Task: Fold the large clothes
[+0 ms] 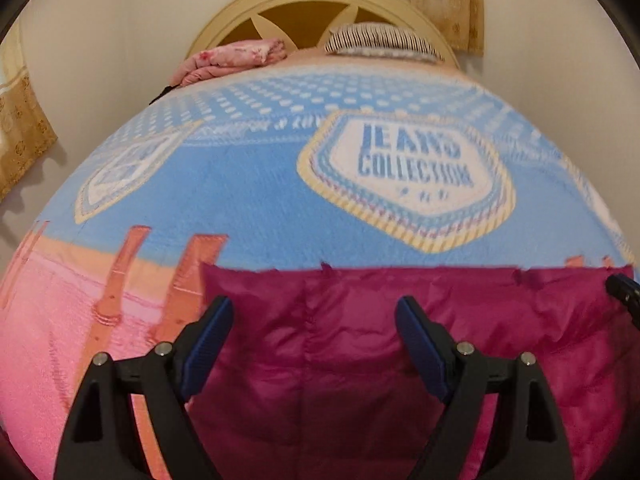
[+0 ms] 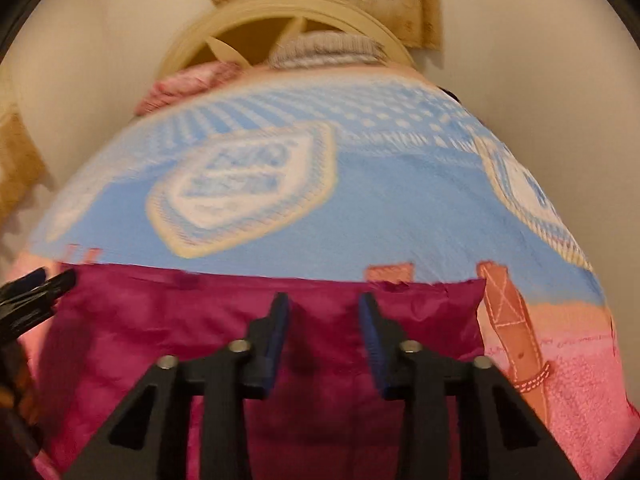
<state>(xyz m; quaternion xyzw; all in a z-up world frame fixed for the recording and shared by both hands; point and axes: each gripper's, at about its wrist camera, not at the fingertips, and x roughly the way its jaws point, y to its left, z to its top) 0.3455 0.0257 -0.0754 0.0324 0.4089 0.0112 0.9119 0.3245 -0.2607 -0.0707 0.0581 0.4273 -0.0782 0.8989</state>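
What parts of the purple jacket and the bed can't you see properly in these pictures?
- Jacket: near part hidden by the left gripper and cut off at the bottom, left view.
- Jacket's near part: hidden behind the right gripper, right view.
- Blanket badge words: blurred, right view.
- Pillow: partly hidden behind the blanket's far edge, left view.

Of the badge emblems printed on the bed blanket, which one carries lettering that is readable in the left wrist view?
The large badge right of centre reads "JEANS COLLECTION"; the smaller badge at the left is too blurred to read.

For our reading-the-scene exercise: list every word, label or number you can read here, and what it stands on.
"JEANS COLLECTION": on the white shield badge printed on the blue bedspread.
Small marks under those words: too small to read.
Left-hand badge: too blurred.
Right wrist view badges: too blurred.
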